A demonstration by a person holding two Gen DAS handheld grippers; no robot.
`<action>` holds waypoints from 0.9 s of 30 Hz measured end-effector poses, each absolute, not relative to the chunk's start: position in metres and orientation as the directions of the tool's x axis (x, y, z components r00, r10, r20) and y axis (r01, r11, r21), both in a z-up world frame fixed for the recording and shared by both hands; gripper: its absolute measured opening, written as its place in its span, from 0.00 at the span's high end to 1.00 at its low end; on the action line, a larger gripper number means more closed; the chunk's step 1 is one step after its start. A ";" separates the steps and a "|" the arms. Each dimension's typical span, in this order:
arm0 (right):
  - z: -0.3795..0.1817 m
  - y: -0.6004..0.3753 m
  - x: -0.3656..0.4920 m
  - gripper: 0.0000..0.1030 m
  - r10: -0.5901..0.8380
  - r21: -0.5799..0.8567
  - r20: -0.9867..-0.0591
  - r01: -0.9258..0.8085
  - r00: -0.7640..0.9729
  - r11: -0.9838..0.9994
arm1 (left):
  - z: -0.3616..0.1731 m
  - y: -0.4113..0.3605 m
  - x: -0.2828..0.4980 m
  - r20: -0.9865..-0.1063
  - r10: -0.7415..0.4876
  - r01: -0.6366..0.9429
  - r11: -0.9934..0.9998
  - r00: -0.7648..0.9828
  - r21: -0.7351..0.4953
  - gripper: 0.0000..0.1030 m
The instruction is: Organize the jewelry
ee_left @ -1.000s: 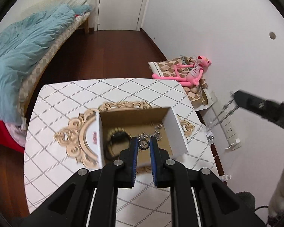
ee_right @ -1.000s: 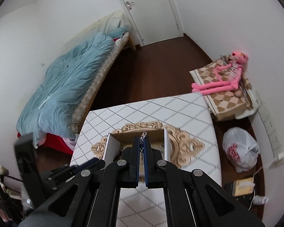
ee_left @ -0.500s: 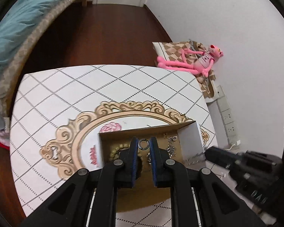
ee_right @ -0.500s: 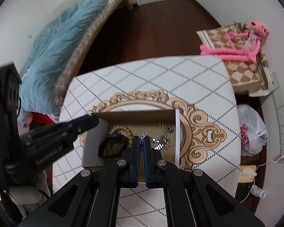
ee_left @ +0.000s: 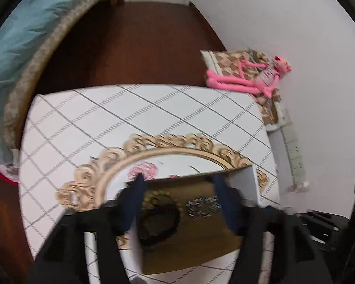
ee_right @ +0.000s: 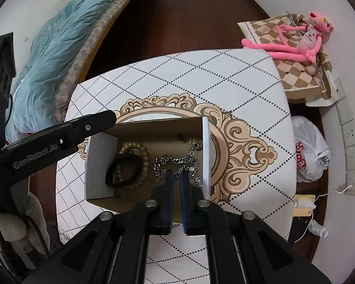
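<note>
The right gripper (ee_right: 175,177) has its fingers drawn close with a narrow slit between the blue pads; a bit of silver chain (ee_right: 170,163) shows at the tips, but whether it is pinched there cannot be told. The left gripper (ee_left: 179,189), blurred in its own view, stands wide open with nothing between its fingers, which straddle the cardboard box (ee_left: 250,184). In the right wrist view that box (ee_right: 206,156) sits at the centre of the frame. Its left half holds a wooden bead bracelet (ee_right: 144,158) with a black band (ee_right: 111,172) lying across it; the chain and small metal pieces fill the right half. The box rests on the table (ee_right: 224,71), white with a diamond grid and a gold ornament. A pink plush toy (ee_right: 293,45) lies at the upper right and a blue duvet (ee_right: 59,47) at the upper left.
</note>
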State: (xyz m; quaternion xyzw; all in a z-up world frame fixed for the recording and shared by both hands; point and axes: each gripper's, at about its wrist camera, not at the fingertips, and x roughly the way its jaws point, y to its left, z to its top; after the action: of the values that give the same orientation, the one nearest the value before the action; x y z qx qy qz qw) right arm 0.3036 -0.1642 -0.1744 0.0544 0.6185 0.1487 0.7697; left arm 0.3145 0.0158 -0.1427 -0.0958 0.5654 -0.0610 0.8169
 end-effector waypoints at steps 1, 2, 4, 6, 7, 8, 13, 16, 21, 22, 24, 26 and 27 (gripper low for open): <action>-0.172 -0.164 0.303 0.73 0.296 0.267 -0.935 -0.162 0.195 0.950 | -0.140 0.019 0.312 -0.913 -0.185 -0.018 0.978 0.363 -0.206 0.39; -0.168 -0.165 0.301 0.59 0.292 0.261 -0.933 -0.165 0.209 0.951 | -0.138 0.022 0.310 -0.915 -0.167 -0.025 0.982 0.368 -0.189 0.39; -0.162 -0.166 0.299 0.51 0.284 0.251 -0.933 -0.167 0.222 0.954 | -0.133 0.029 0.301 -0.915 -0.113 -0.049 0.989 0.386 -0.143 0.38; -0.157 -0.167 0.293 0.48 0.247 0.211 -0.938 -0.164 0.244 0.964 | -0.129 0.035 0.290 -0.907 -0.068 -0.064 0.993 0.415 -0.104 0.37; -0.155 -0.168 0.291 0.42 0.223 0.185 -0.941 -0.163 0.254 0.969 | -0.128 0.037 0.284 -0.903 -0.048 -0.071 0.994 0.427 -0.086 0.34; -0.155 -0.167 0.288 0.27 0.181 0.142 -0.946 -0.158 0.269 0.977 | -0.126 0.040 0.275 -0.896 -0.017 -0.084 0.995 0.443 -0.061 0.20; -0.158 -0.165 0.272 0.04 0.064 0.021 -0.952 -0.146 0.300 0.989 | -0.127 0.042 0.243 -0.873 0.080 -0.115 0.993 0.480 0.028 0.02; -0.160 -0.165 0.263 0.02 0.023 -0.019 -0.947 -0.126 0.321 0.992 | -0.129 0.041 0.227 -0.868 0.107 -0.125 0.991 0.485 0.052 0.01; -0.157 -0.164 0.247 0.00 0.000 -0.043 -0.938 -0.116 0.346 0.992 | -0.123 0.042 0.204 -0.869 0.108 -0.150 0.988 0.484 0.040 0.01; -0.153 -0.165 0.241 0.00 0.004 -0.038 -0.936 -0.111 0.352 0.993 | -0.120 0.041 0.200 -0.865 0.110 -0.153 0.987 0.490 0.038 0.01; -0.146 -0.165 0.234 0.00 0.005 -0.037 -0.930 -0.106 0.368 0.994 | -0.111 0.040 0.190 -0.858 0.106 -0.154 0.988 0.503 0.032 0.01; -0.134 -0.165 0.222 0.00 0.008 -0.034 -0.919 -0.101 0.394 0.994 | -0.100 0.038 0.179 -0.848 0.097 -0.150 0.988 0.522 0.021 0.01; -0.128 -0.165 0.217 0.00 0.007 -0.037 -0.914 -0.101 0.406 0.994 | -0.094 0.037 0.174 -0.842 0.093 -0.146 0.989 0.531 0.017 0.01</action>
State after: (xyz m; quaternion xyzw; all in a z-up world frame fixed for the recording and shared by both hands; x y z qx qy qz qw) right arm 0.2167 -0.1654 -0.1282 -0.0431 0.5442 0.0320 0.8372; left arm 0.1744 0.0368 -0.0943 -0.0276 0.4794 0.0684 0.8745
